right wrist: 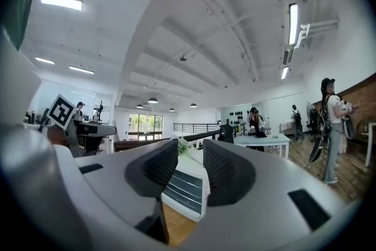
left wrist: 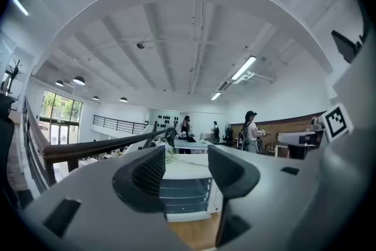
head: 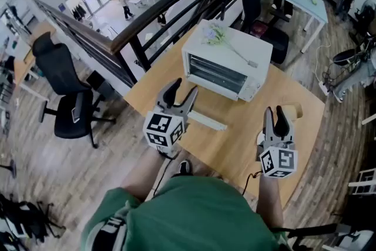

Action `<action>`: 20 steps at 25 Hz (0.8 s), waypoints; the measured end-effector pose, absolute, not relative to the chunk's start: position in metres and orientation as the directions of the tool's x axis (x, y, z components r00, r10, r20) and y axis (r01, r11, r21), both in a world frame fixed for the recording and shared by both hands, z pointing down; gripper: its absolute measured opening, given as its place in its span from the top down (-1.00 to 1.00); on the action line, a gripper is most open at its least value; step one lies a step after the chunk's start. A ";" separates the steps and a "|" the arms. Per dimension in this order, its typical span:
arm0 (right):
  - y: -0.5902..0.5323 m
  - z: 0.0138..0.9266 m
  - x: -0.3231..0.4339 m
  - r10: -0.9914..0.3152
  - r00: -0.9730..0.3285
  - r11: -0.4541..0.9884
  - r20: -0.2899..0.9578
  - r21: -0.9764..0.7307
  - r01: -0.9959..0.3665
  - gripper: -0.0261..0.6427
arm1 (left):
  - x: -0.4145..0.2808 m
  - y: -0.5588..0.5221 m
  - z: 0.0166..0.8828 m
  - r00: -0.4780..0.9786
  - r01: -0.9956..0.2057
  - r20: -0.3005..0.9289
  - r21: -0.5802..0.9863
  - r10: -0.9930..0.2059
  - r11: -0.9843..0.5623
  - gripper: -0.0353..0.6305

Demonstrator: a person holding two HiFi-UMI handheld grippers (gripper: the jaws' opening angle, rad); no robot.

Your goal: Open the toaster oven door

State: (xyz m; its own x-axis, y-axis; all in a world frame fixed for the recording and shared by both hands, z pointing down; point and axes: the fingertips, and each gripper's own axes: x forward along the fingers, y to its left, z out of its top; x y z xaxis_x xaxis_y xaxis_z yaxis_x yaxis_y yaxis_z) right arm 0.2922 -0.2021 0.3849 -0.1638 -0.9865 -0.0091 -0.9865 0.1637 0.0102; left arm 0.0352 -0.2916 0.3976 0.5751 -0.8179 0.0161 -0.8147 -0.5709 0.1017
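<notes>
A white toaster oven [head: 226, 64] stands at the far side of the wooden table [head: 235, 144], its glass door [head: 215, 74] shut and facing me. A sprig of flowers [head: 215, 35] lies on its top. My left gripper [head: 183, 89] hangs open over the table just in front of the oven's left side, with nothing between its jaws. My right gripper [head: 275, 110] is further right and nearer me, jaws apart and empty. The left gripper view shows the oven [left wrist: 185, 191] straight ahead between the open left gripper [left wrist: 187, 164]. In the right gripper view the oven [right wrist: 187, 185] sits beyond the open right gripper [right wrist: 191, 164].
A white bar [head: 207, 121] lies on the table under the left gripper. A small wooden block [head: 292, 110] sits by the right gripper. A black railing [head: 176, 3] runs behind the table, with a drop beyond. A black office chair [head: 67, 100] stands at the left.
</notes>
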 end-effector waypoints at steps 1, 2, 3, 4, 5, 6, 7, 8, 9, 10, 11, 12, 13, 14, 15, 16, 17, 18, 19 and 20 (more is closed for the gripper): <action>-0.202 0.381 0.291 -0.986 -0.166 0.166 -0.020 0.021 -0.986 0.52 | 0.039 -0.289 0.392 0.587 -0.805 0.003 0.113 -0.810 -0.583 0.23; -0.202 0.379 0.290 -0.985 -0.169 0.168 -0.027 0.026 -0.985 0.51 | 0.042 -0.287 0.388 0.597 -0.796 -0.007 0.117 -0.802 -0.594 0.23; -0.202 0.378 0.290 -0.985 -0.169 0.168 -0.032 0.027 -0.985 0.50 | 0.046 -0.286 0.384 0.606 -0.790 -0.014 0.112 -0.795 -0.603 0.23; -0.202 0.377 0.290 -0.985 -0.168 0.167 -0.034 0.026 -0.986 0.49 | 0.050 -0.284 0.381 0.615 -0.784 -0.017 0.101 -0.789 -0.613 0.23; -0.202 0.375 0.291 -0.985 -0.166 0.166 -0.038 0.025 -0.986 0.48 | 0.053 -0.282 0.380 0.624 -0.777 -0.016 0.090 -0.781 -0.623 0.23; -0.201 0.373 0.292 -0.985 -0.166 0.165 -0.044 0.026 -0.986 0.48 | 0.057 -0.280 0.380 0.634 -0.770 -0.012 0.082 -0.773 -0.633 0.23; -0.200 0.371 0.292 -0.985 -0.165 0.164 -0.054 0.029 -0.986 0.48 | 0.061 -0.278 0.381 0.642 -0.764 -0.006 0.075 -0.767 -0.640 0.23; -0.198 0.368 0.293 -0.984 -0.165 0.163 -0.065 0.036 -0.986 0.48 | 0.063 -0.277 0.382 0.647 -0.761 -0.001 0.067 -0.763 -0.645 0.23; -0.197 0.365 0.293 -0.983 -0.165 0.162 -0.075 0.047 -0.986 0.48 | 0.065 -0.277 0.383 0.648 -0.760 0.004 0.056 -0.761 -0.647 0.23; -0.196 0.362 0.293 -0.983 -0.164 0.160 -0.084 0.057 -0.985 0.48 | 0.067 -0.276 0.384 0.648 -0.761 0.007 0.045 -0.761 -0.648 0.23; -0.195 0.360 0.294 -0.983 -0.162 0.156 -0.091 0.067 -0.985 0.48 | 0.069 -0.277 0.384 0.649 -0.761 0.009 0.035 -0.761 -0.648 0.23; -0.194 0.359 0.295 -0.983 -0.158 0.151 -0.096 0.075 -0.986 0.48 | 0.071 -0.277 0.385 0.650 -0.760 0.010 0.028 -0.760 -0.649 0.23; -0.194 0.359 0.296 -0.984 -0.152 0.144 -0.098 0.085 -0.986 0.48 | 0.073 -0.276 0.385 0.652 -0.758 0.011 0.024 -0.758 -0.651 0.23; -0.193 0.360 0.297 -0.985 -0.146 0.137 -0.097 0.094 -0.986 0.49 | 0.074 -0.276 0.386 0.654 -0.756 0.013 0.024 -0.756 -0.654 0.23; -0.191 0.361 0.297 -0.986 -0.139 0.129 -0.095 0.103 -0.986 0.49 | 0.076 -0.275 0.387 0.657 -0.754 0.014 0.026 -0.754 -0.656 0.23; -0.190 0.363 0.298 -0.987 -0.133 0.123 -0.094 0.108 -0.987 0.51 | 0.077 -0.274 0.388 0.659 -0.752 0.015 0.028 -0.752 -0.659 0.23; -0.189 0.365 0.298 -0.987 -0.129 0.118 -0.093 0.109 -0.987 0.52 | 0.077 -0.273 0.389 0.661 -0.751 0.016 0.029 -0.751 -0.660 0.24; -0.188 0.366 0.298 -0.988 -0.125 0.115 -0.093 0.109 -0.987 0.55 | 0.078 -0.272 0.390 0.662 -0.750 0.019 0.029 -0.749 -0.661 0.24; -0.187 0.368 0.298 -0.988 -0.122 0.112 -0.093 0.111 -0.988 0.57 | 0.078 -0.271 0.391 0.663 -0.748 0.021 0.029 -0.748 -0.663 0.24; -0.186 0.368 0.298 -0.988 -0.122 0.111 -0.093 0.115 -0.987 0.58 | 0.078 -0.271 0.392 0.664 -0.748 0.021 0.030 -0.747 -0.664 0.24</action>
